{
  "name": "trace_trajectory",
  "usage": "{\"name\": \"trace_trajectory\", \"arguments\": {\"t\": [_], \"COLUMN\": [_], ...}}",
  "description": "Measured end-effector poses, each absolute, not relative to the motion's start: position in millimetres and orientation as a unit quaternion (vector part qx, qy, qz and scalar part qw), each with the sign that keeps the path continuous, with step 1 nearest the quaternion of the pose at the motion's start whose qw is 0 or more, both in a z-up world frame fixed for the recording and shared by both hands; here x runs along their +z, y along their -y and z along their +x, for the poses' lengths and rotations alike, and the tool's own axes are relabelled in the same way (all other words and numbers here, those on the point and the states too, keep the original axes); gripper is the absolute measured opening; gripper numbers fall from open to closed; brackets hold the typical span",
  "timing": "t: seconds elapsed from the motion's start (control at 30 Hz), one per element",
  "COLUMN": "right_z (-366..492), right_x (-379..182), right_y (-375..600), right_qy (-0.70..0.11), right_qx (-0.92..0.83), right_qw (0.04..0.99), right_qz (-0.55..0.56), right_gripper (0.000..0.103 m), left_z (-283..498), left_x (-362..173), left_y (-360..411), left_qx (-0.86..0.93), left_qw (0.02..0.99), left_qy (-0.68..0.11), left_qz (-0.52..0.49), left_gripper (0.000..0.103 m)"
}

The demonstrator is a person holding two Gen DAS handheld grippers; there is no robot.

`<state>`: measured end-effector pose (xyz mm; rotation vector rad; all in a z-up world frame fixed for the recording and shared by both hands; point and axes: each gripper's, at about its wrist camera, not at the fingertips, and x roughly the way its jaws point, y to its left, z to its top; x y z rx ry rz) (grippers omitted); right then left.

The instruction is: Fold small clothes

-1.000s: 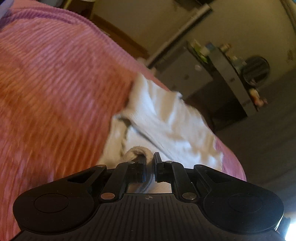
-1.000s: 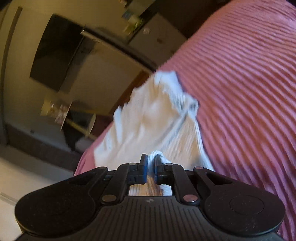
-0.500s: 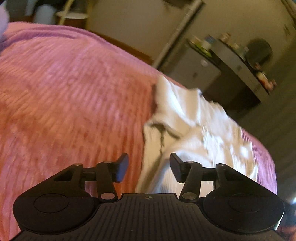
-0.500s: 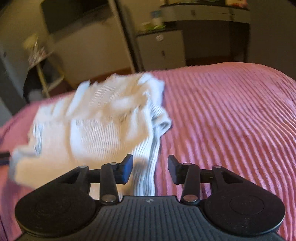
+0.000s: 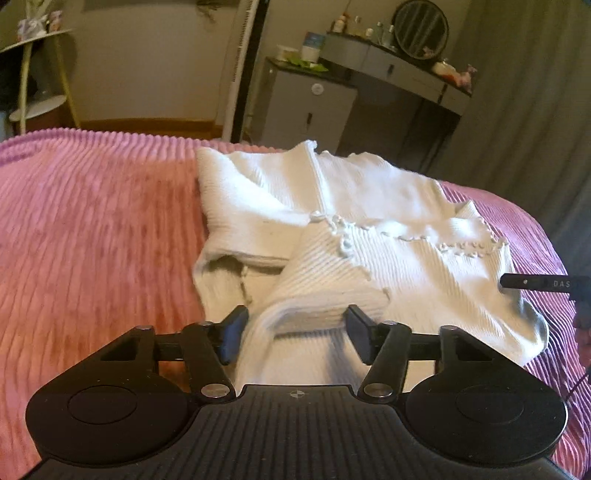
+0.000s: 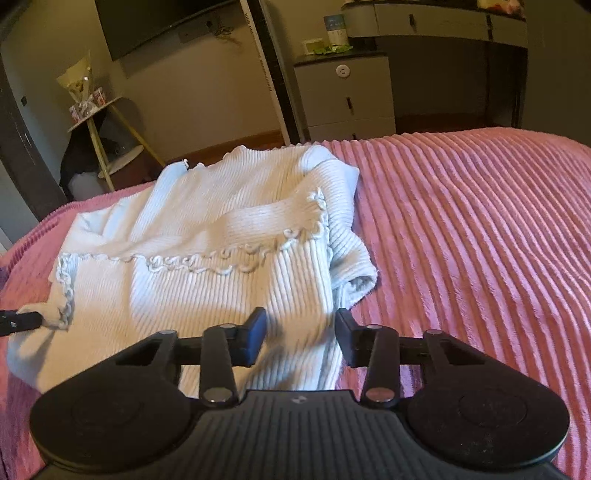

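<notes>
A white ribbed knit garment (image 5: 369, 229) with a frilled hem lies folded over on the pink ribbed bedspread (image 5: 92, 240). My left gripper (image 5: 297, 338) hovers low at its near edge. Its jaws are opening, and a thick fold of the knit lies between them without being pinched. My right gripper (image 6: 300, 334) is at the garment's (image 6: 207, 236) other near corner. Its jaws are closing, with the ribbed edge lying loose between the pads. One finger of the right gripper (image 5: 532, 283) pokes in from the right edge of the left wrist view. The left gripper's finger (image 6: 18, 321) shows at the left edge of the right wrist view.
Pink bedspread (image 6: 480, 240) stretches wide to the right of the garment. The bed's far edge runs just behind the garment. Beyond it stand a grey bedside cabinet (image 6: 345, 96), a dressing table with a round mirror (image 5: 421, 29) and a small tiered side table (image 6: 110, 147).
Both grippers were shut on the garment a second ago and have let go. Both views have rolled level, and the garment now lies folded on the bed.
</notes>
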<state>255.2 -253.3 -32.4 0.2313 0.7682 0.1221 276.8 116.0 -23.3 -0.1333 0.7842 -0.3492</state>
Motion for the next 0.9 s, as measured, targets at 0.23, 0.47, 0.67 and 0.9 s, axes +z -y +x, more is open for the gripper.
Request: {"name": "trace_trajectory", "arguments": {"t": [0.23, 0.47, 0.67, 0.9], "right_z": [258, 269, 272, 266], "right_x": [-27, -33, -31, -18], "right_y": [252, 248, 244, 235], "right_qy": [-0.363, -0.376, -0.377, -0.361], "right_qx": [0.083, 0.088, 0.081, 0.088], "right_qw": [0.922, 0.914, 0.915, 0.925], "right_qz": [0.105, 0.126, 0.116, 0.074], "right_gripper": [0.014, 0.023, 0.023, 0.009], "left_z": [276, 267, 269, 265], "left_x": [-30, -27, -37, -32], "left_y": [-119, -119, -106, -105], "left_qx": [-0.176, -0.193, -0.2, -0.179], "left_qw": [0.908, 0.912, 0.906, 0.922], "left_qy": [-0.375, -0.356, -0.372, -0.343], "left_qz": [-0.068, -0.069, -0.012, -0.008], "left_gripper": [0.04, 0.094, 0.068, 0.016]}}
